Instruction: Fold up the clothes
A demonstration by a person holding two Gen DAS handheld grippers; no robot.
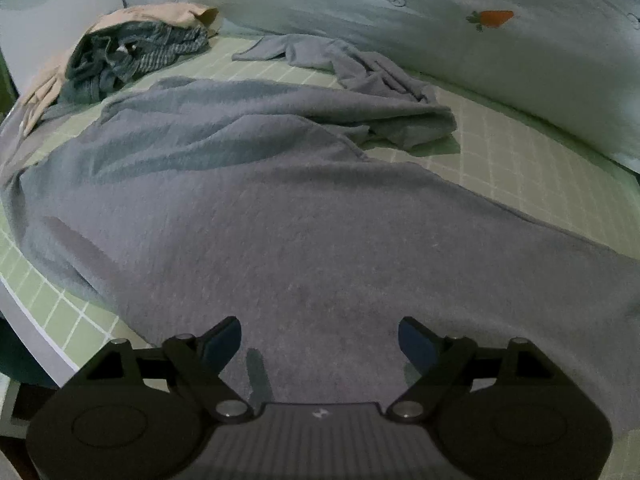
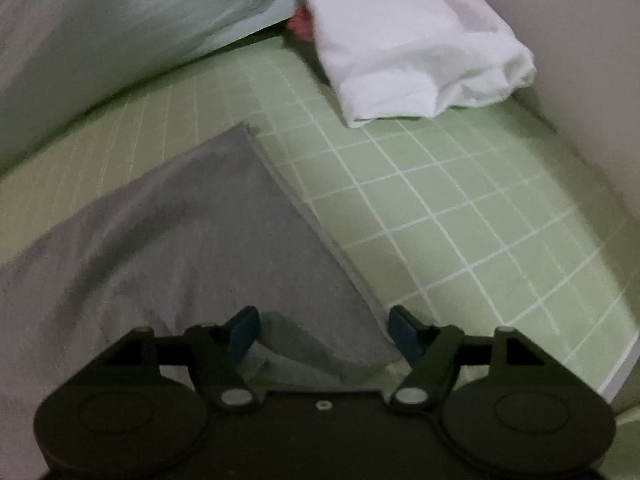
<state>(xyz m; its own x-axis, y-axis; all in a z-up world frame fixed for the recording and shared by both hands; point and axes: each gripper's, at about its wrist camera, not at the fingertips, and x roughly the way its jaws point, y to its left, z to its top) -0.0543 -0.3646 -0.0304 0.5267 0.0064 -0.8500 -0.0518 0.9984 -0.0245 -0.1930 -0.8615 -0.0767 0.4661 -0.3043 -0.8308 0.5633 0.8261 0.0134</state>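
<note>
Left wrist view: your left gripper (image 1: 320, 340) and right gripper (image 2: 324, 330) hover wide open and empty over the spread grey garment (image 1: 280, 220), its hem corner between the right jaws.

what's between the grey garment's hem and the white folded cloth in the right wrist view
Only bare green checked sheet: the grey garment and the white cloth lie apart, seen in the right wrist view.

Two wrist cameras, low over the bed

Each looks forward past its own open jaws, close above the grey garment (image 1: 304, 216). The left view faces the pale duvet (image 1: 460, 32) beyond; the right faces a white folded cloth (image 2: 408, 48). Both share the green checked sheet (image 2: 460, 208).
</note>
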